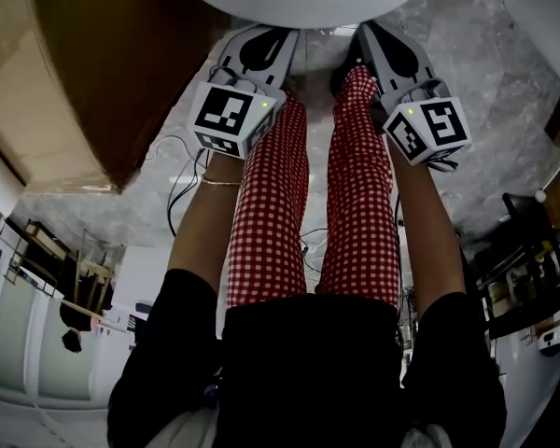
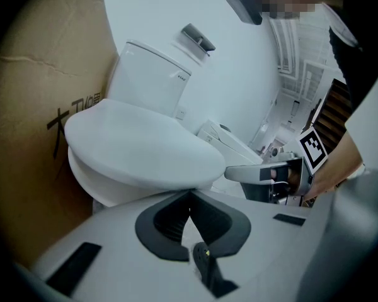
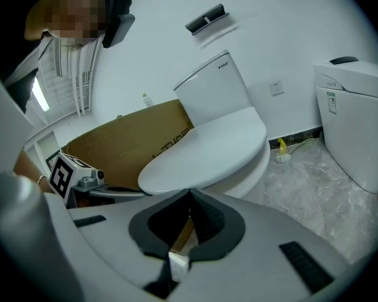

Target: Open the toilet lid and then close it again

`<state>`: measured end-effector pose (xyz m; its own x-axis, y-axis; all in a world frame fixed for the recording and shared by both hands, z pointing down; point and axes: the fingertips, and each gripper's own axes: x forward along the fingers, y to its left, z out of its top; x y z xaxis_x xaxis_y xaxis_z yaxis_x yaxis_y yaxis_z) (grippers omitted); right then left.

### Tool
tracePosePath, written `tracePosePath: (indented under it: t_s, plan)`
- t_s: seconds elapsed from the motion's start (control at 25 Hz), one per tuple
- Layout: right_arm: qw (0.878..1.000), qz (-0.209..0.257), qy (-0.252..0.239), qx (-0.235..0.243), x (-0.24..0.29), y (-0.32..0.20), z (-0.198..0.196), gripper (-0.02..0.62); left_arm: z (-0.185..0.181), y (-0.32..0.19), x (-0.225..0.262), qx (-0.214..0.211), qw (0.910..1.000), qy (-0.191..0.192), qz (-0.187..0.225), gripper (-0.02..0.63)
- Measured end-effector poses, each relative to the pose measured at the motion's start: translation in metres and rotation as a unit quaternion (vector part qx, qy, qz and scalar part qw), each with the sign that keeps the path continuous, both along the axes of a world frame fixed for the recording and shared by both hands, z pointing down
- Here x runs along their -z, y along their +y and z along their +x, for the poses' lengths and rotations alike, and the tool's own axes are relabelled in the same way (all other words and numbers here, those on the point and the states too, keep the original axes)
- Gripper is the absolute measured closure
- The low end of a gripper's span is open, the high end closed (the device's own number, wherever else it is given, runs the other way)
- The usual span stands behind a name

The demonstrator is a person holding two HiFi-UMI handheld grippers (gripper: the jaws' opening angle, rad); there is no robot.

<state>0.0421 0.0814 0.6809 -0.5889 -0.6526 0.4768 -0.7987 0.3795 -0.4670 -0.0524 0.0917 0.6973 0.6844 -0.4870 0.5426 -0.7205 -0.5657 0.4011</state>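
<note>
Lid (image 2: 138, 146) is down, not yet raised. Left tool (image 2: 189, 197) and right tool (image 3: 189, 197) are both clenched with nothing between the jaws, tips just short of the lid's front edge.

Risk: pinched tips probably slip off the smooth edge, or an uneven lift lets the lid drop and slam.

Head view shows only the lid's front. Only the right gripper view shows a second toilet (image 3: 356, 124). Left gripper view shows the box (image 2: 44, 106) close beside the bowl (image 2: 88, 181).

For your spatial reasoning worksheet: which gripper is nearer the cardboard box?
Left. The left gripper hangs just right of the cardboard box; the right gripper lies beyond it, farther from the box.
</note>
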Motion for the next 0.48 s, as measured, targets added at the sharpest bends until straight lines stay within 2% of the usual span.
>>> tracePosePath:
  t_s: [0.48]
  plan:
    - [1.0,-0.01,0.004,0.006,-0.01,0.001,-0.003,0.577,-0.002,0.002,-0.011,0.001,0.9998,-0.004,-0.017,0.603]
